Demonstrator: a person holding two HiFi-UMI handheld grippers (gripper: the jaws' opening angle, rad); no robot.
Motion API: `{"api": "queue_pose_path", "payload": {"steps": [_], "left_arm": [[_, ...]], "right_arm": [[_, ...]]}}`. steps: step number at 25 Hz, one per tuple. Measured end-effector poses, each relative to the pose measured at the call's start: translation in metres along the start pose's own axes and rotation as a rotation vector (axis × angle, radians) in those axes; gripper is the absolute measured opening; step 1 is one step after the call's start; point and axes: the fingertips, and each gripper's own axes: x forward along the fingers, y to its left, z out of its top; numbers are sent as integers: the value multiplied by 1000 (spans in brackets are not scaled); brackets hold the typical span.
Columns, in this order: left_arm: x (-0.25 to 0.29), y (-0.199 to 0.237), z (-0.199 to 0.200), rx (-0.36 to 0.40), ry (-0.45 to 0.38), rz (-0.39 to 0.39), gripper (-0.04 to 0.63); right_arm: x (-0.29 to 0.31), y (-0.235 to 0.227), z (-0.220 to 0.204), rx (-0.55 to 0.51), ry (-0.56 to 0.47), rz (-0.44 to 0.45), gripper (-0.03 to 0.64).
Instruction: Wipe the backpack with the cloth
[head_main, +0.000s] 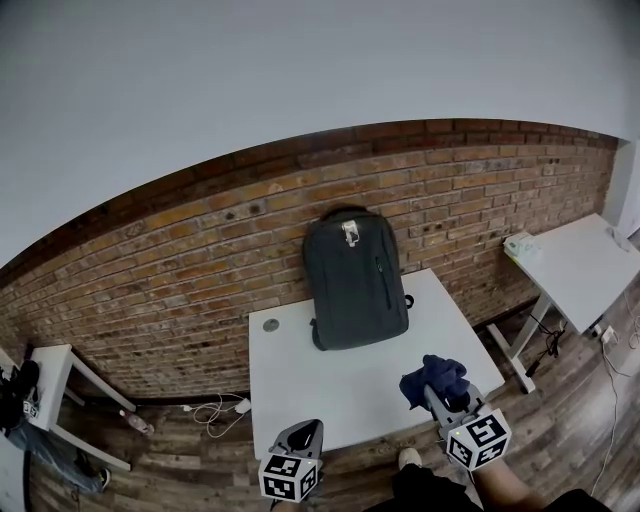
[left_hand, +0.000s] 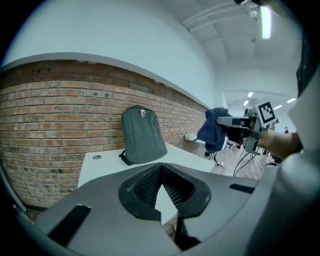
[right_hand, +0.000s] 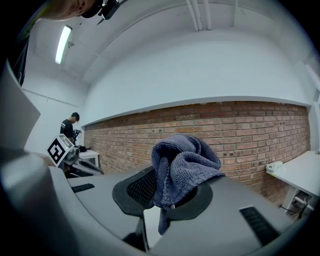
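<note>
dark grey backpack (head_main: 355, 285) upright at the far edge of the white table (head_main: 300, 385), leaning back on the brick wall (head_main: 180, 280), long axis running bottom to top, front panel facing the near edge. right tongs (head_main: 433, 395) clamped on the blue cloth (head_main: 432, 375), bunched into a wad over the tips and drooping a little below them, held above the table's near right corner. from there, backpack ahead and to the left, well apart, only bare table top between. left tongs (head_main: 308, 430) closed with nothing between them, low at the near edge, roughly in line with the backpack's left side and also well apart from it. about equal in reach, judging by the head view, but only the right carrying the cloth, so likely a forward-and-left carry to bring the wad flat against the front panel, then strokes up and down along the long axis. probably worth bracing with the left, given the risk of sliding or tipping under a sideways push. writing: small pale tag (head_main: 351, 233) near the top handle, too small to read; no brand legible anywhere on the bag. black-and-white square markers on each cube (head_main: 478, 440), patterns only, no words. second white table (head_main: 580, 265) off to the right, well apart, with a small pale item on it, too blurred to name.
</note>
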Motion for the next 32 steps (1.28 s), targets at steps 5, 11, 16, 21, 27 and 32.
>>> {"api": "queue_pose_path", "payload": {"steps": [5,11,16,21,27,32], "left_arm": [[32,17,20,2,0,41,-18],[82,29,58,20,-7,79,-18],[118,26,75,32,12,87,-18],[146,25,89,15,15,109,-18],[179,19,109,28,-8,98,-18],[204,7,117,67,16,89,-18]], "right_arm": [[40,-30,6,7,-15,29,51],[87,-74,23,20,-47,73,51],[113,-109,28,27,-55,97,51],[135,-136,27,46,-49,130,51],[157,-160,20,41,-30,180,51],[175,-177,23,51,-32,219,51]]}}
